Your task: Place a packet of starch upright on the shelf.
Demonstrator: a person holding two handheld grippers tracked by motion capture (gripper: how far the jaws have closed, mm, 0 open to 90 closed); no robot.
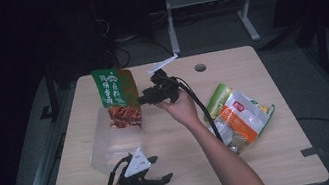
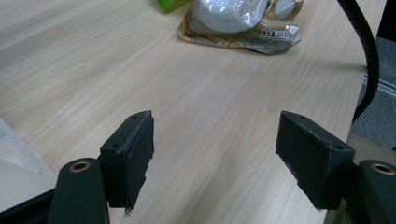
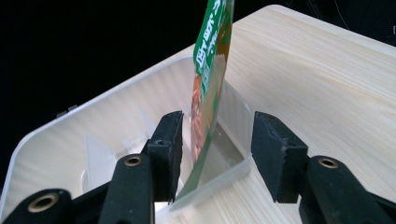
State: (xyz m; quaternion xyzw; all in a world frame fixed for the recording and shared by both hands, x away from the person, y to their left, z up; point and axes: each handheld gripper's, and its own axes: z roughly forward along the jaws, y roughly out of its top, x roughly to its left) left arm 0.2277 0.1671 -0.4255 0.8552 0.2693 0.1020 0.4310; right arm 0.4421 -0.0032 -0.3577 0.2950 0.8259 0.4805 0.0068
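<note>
- High view: I see my right gripper (image 1: 146, 98) just beside the green snack pouch (image 1: 118, 97), which stands upright in the far end of the clear plastic container (image 1: 111, 149). My left gripper (image 1: 158, 172) hovers over the surface (image 1: 269, 156) just near of that container, its jaws apart. Two more snack bags (image 1: 240, 118) lie well to the right of the container.
- Left gripper view: my jaws stand wide apart with bare wood between them; the snack bags (image 2: 238, 21) lie beyond, and the container's corner (image 2: 14, 154) shows at the left edge.
- Right gripper view: my jaws are apart, one on each side of the pouch (image 3: 208, 88), neither pad pressing it. The pouch leans on the container's (image 3: 70, 140) end wall.
</note>
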